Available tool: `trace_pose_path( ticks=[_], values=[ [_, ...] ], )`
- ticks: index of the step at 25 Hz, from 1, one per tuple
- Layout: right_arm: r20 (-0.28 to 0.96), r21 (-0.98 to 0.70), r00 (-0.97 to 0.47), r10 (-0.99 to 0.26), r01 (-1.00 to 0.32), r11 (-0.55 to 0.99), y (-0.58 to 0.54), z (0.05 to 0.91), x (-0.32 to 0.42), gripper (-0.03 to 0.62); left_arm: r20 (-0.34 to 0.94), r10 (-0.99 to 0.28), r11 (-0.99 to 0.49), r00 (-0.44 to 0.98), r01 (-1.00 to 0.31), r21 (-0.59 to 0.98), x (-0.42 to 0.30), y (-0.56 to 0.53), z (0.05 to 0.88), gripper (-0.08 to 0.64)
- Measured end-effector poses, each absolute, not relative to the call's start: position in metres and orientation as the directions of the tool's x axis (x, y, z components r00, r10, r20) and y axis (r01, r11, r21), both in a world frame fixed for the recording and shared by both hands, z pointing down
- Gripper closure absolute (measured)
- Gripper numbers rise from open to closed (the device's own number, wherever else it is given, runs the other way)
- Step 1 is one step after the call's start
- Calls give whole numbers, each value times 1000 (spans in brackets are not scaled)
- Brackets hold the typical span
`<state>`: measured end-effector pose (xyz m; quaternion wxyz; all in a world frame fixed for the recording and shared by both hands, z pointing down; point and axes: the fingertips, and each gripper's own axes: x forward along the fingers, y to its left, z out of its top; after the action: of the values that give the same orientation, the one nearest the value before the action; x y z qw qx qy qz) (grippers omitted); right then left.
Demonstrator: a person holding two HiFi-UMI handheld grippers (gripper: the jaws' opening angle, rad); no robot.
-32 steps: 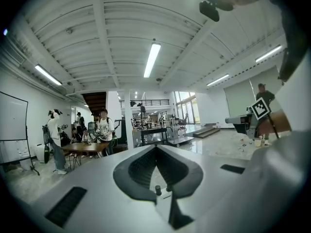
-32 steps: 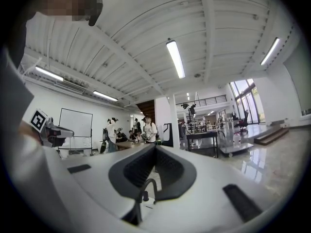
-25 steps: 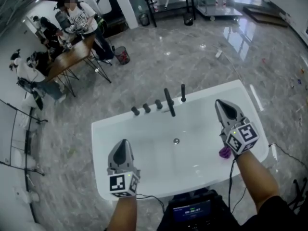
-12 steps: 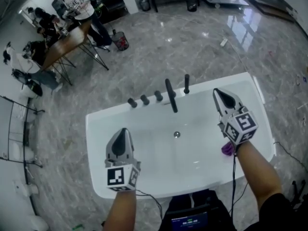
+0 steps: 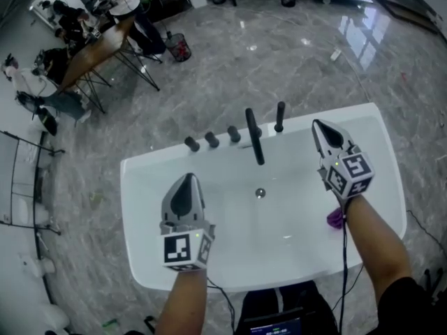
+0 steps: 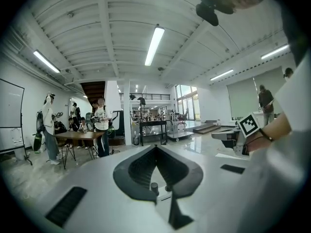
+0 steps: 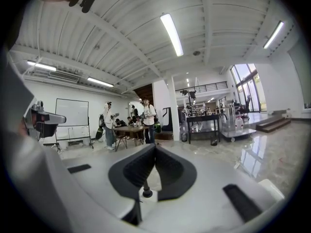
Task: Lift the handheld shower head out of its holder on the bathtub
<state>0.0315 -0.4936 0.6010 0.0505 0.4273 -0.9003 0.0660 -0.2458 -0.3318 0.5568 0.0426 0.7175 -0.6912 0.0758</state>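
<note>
The handheld shower head (image 5: 280,116) is a black upright rod standing in its holder on the far rim of the white bathtub (image 5: 140,187). In the right gripper view a black upright piece (image 7: 145,191) shows through the gap behind my jaws. My right gripper (image 5: 318,125) (image 7: 155,145) hovers over the tub, just right of the shower head, shut and empty. Over the tub's left part, my left gripper (image 5: 187,179) (image 6: 155,147) is also shut and holds nothing. It points toward the knobs (image 6: 154,187).
A black spout (image 5: 255,144) and three black knobs (image 5: 211,139) line the far rim left of the shower head. The drain (image 5: 260,193) lies mid-tub. Something purple (image 5: 335,218) shows under my right wrist. People sit at a table (image 5: 91,51) far left on the marble floor.
Both grippers have sunk toward the tub and come a little closer to the far rim. Their jaws stay shut. The shower head has not moved in its holder.
</note>
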Motion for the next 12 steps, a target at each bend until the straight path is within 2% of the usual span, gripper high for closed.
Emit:
trace_pose_path(
  ticks=[12],
  values=[
    [220, -88, -636, -740, -768, 634, -556, 692, 8, 589, 166, -984, -71, 60, -996, -59, -236, -394, 612, 552]
  ],
)
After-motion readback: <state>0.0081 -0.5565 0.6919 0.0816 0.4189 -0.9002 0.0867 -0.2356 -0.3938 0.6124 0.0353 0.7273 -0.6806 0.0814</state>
